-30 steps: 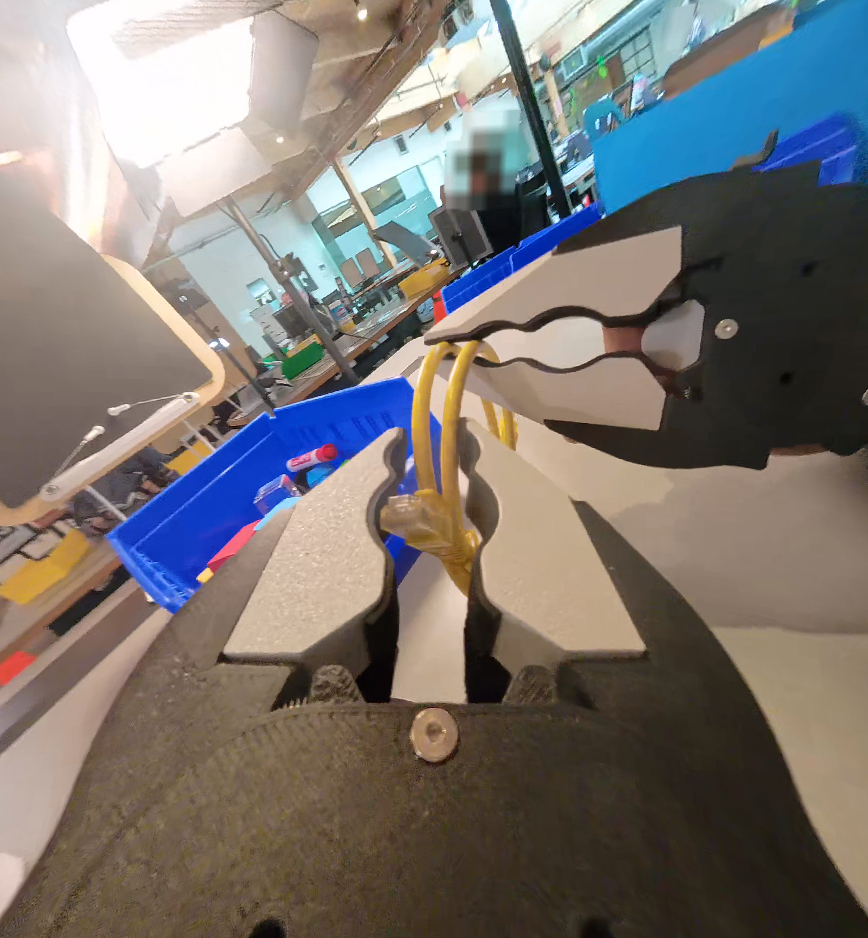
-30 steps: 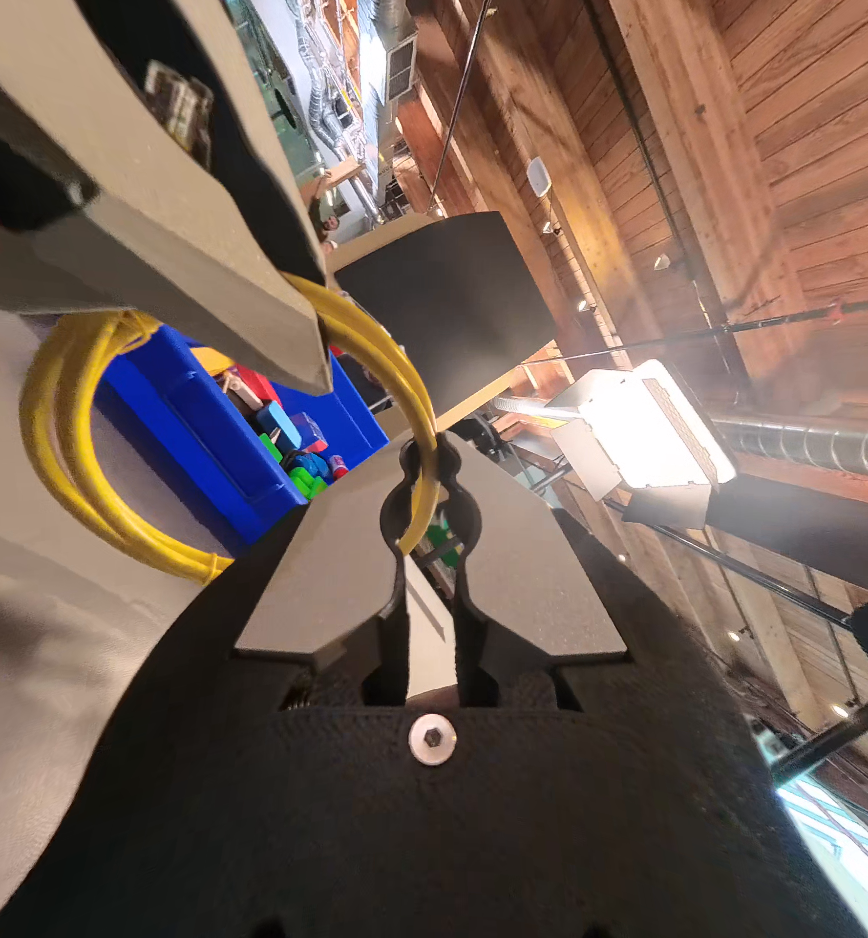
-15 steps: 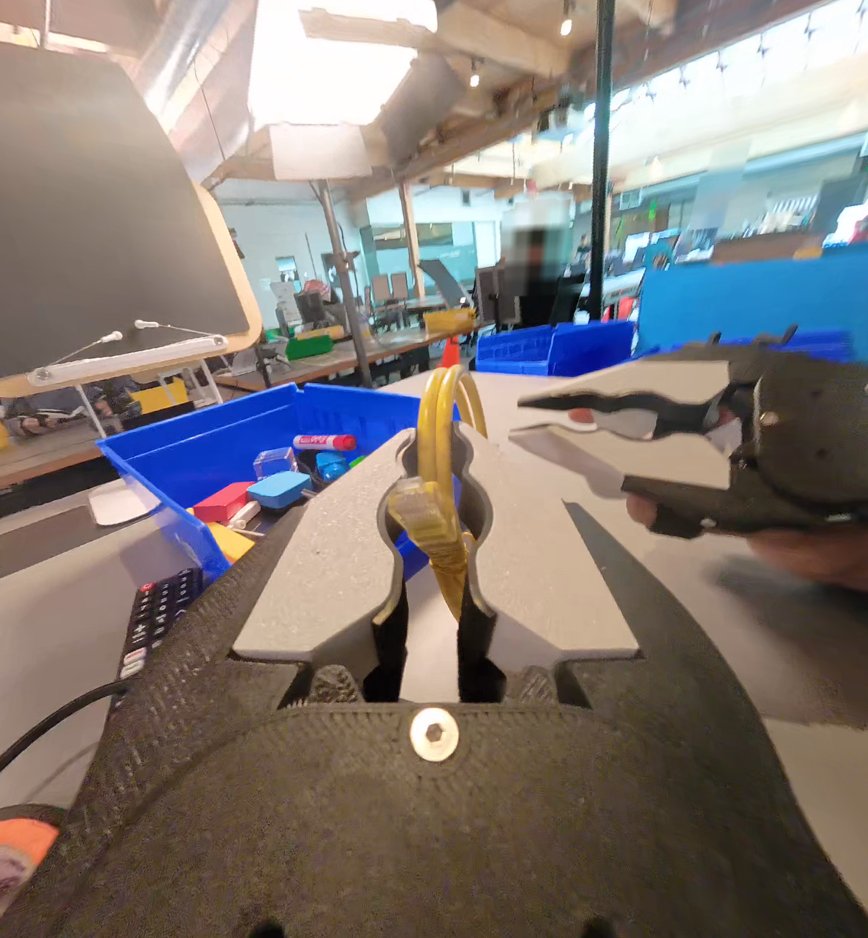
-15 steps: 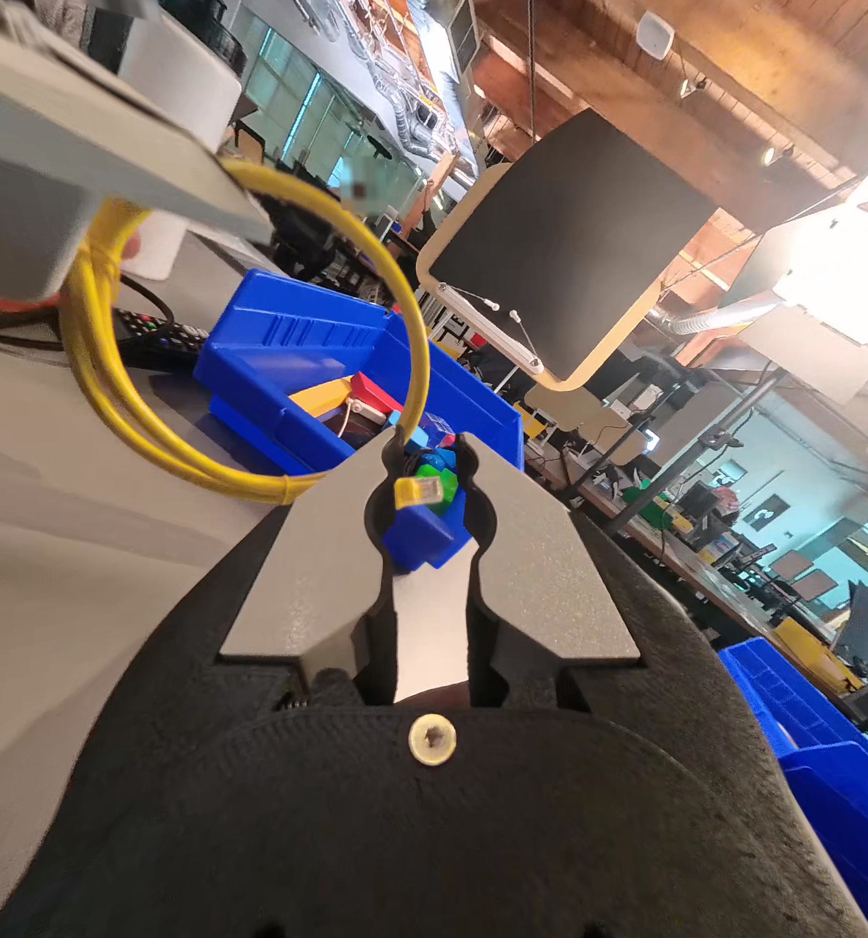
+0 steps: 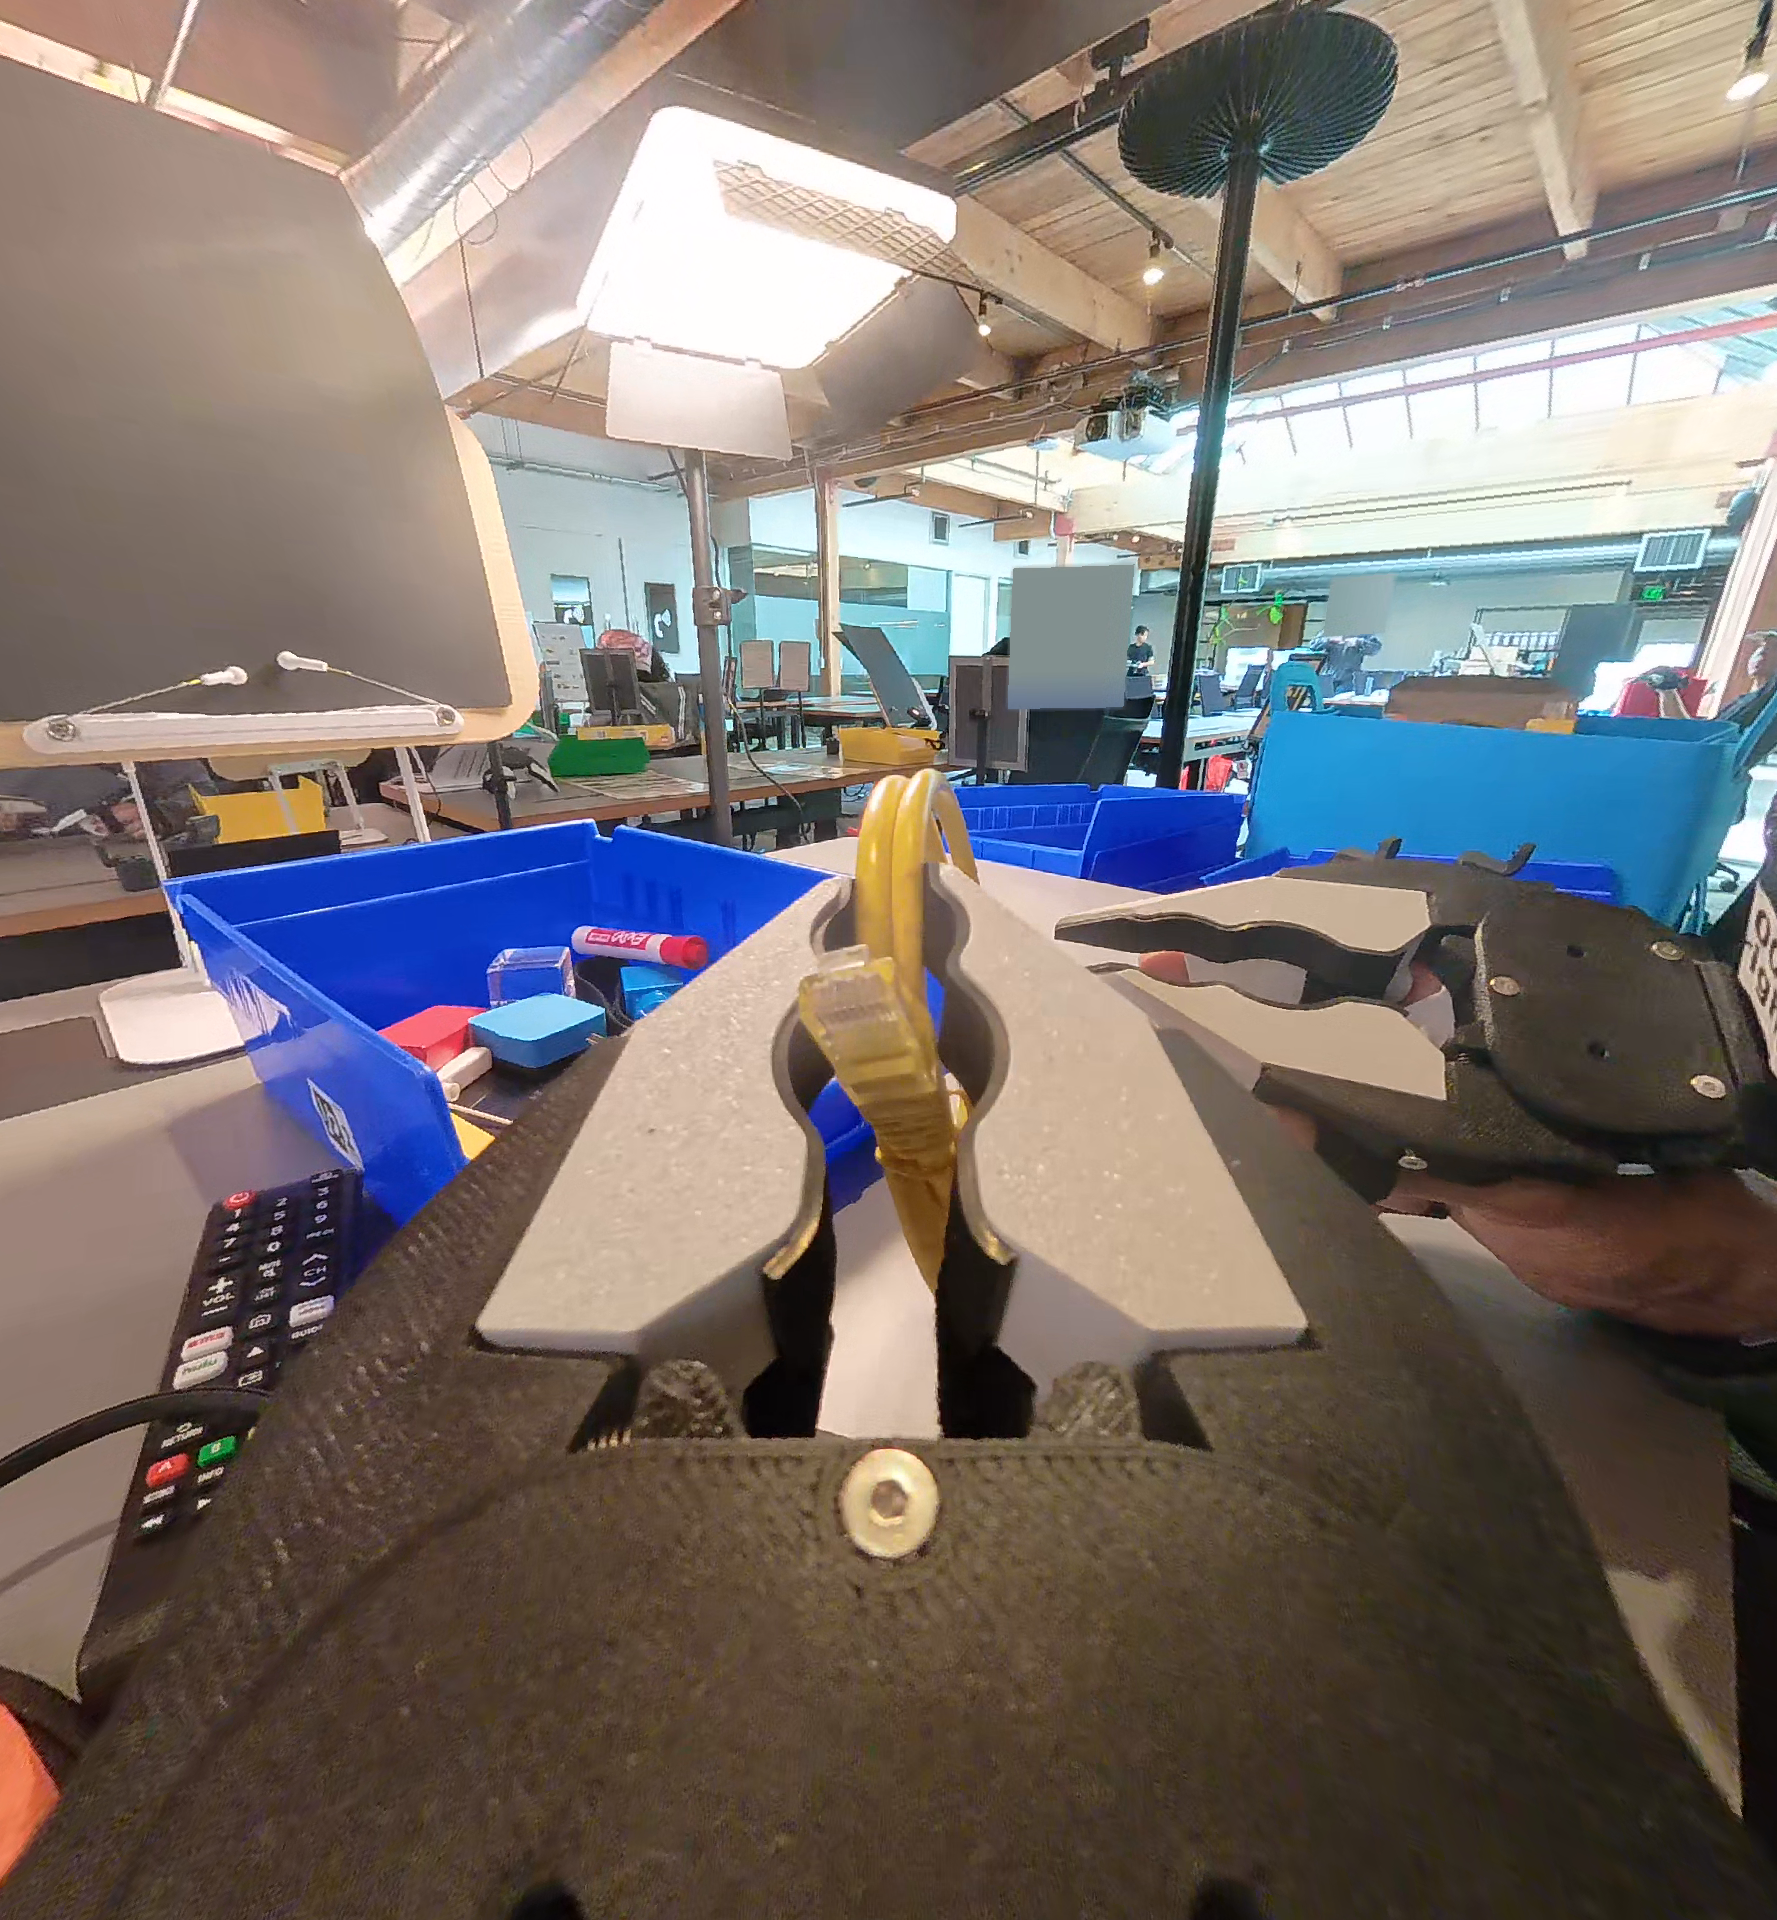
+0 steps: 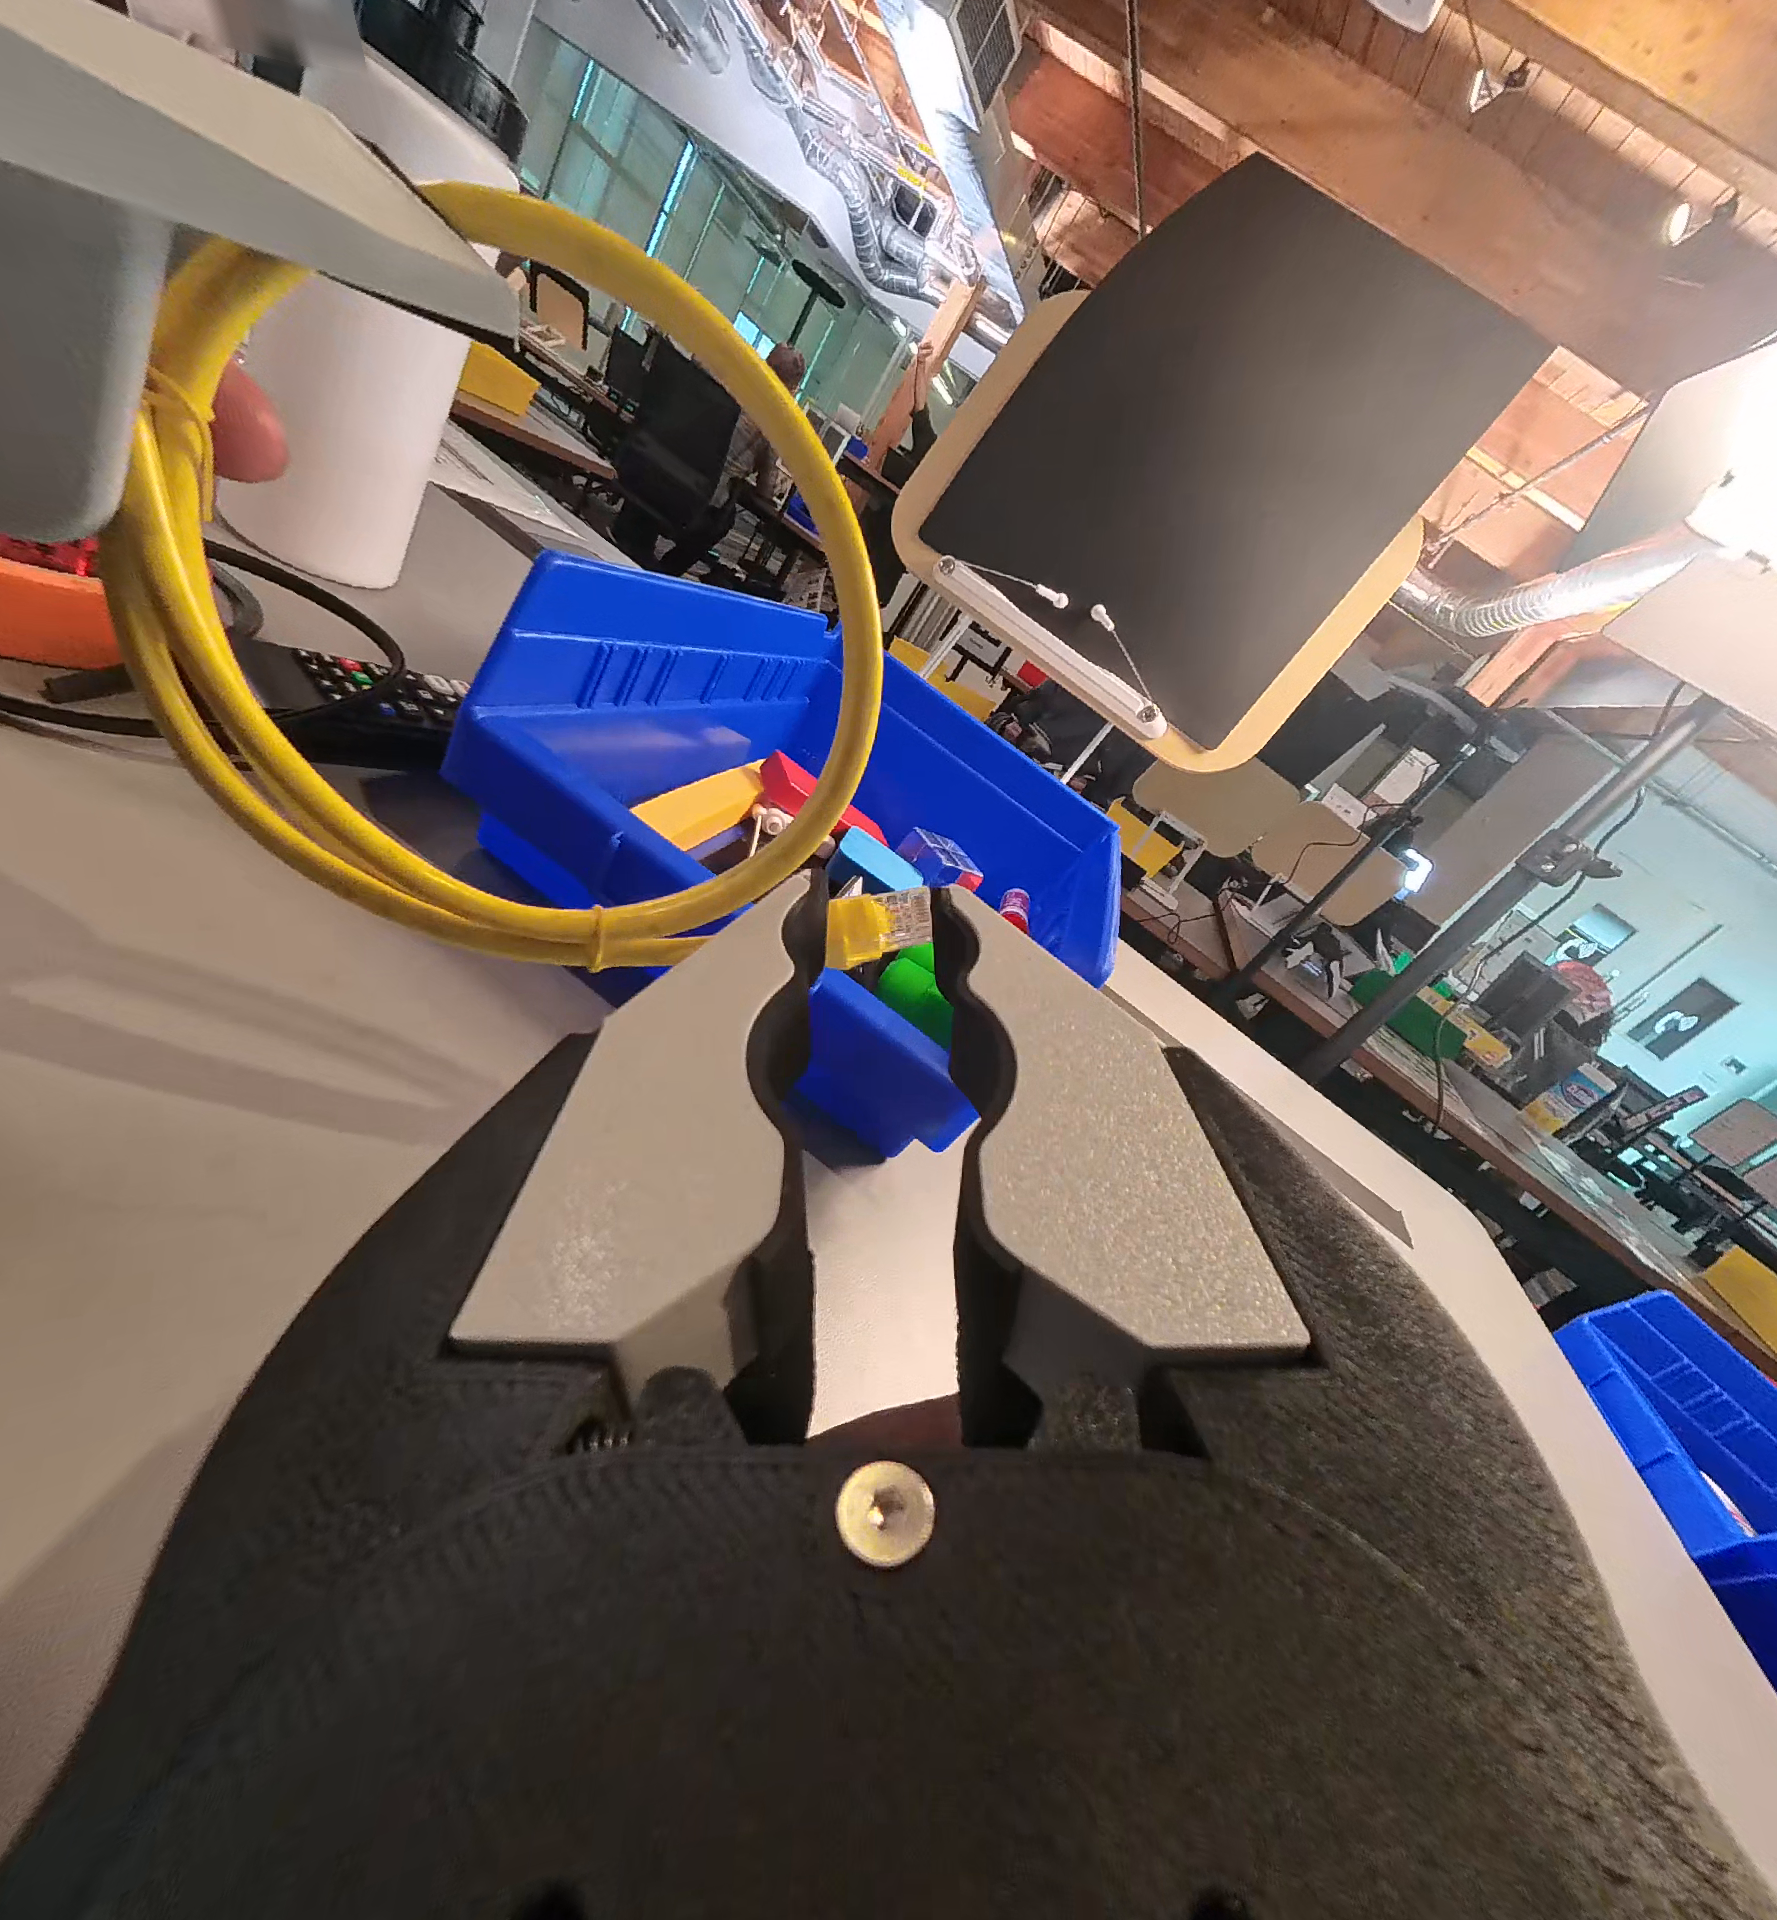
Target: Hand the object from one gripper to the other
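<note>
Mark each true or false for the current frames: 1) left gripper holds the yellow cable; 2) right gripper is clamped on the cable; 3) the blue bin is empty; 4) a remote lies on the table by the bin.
1) The left gripper holds the yellow cable: true.
2) The right gripper is clamped on the cable: false. Its fingers stand apart and grip nothing.
3) The blue bin is empty: false. It holds a marker and coloured blocks.
4) A remote lies on the table beside the bin: true.
</note>
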Available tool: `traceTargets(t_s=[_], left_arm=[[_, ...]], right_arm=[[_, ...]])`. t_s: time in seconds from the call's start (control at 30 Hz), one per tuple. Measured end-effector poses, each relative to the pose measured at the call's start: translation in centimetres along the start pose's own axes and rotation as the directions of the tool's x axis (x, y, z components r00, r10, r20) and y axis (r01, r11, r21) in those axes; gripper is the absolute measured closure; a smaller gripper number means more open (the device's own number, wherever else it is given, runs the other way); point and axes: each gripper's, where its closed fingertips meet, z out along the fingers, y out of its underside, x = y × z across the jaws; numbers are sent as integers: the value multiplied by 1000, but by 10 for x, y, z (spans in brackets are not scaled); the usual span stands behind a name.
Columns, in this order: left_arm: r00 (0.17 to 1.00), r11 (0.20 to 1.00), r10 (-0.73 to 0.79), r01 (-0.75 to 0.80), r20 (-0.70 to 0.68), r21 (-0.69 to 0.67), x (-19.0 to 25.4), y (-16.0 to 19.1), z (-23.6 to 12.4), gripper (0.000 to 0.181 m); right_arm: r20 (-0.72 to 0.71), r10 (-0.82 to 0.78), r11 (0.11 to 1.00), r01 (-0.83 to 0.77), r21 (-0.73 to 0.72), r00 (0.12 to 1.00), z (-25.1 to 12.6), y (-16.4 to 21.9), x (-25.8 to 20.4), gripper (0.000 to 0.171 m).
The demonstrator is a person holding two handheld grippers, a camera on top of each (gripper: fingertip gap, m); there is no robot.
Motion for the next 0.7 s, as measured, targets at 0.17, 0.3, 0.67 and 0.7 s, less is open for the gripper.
traceTargets(t_s=[0.17,0.3,0.67,0.7], left_arm=[[1000,1000,4,-4,3,4,0,-1,0,170],[1000,999,-13,13,-6,38,0,-6,-2,170],[999,988,-34,37,-26,151,1,-26,-11,170],[999,986,-32,36,-27,160,1,-27,-12,170]], right_arm=[[5,7,1000,-7,1,1000,0,0,0,151],[34,53,998,-54,18,998,-1,-3,-2,150],[279,365,923,-384,17,888,-4,-14,-20,135],[299,390,911,-412,10,871,-5,-15,-21,132]])
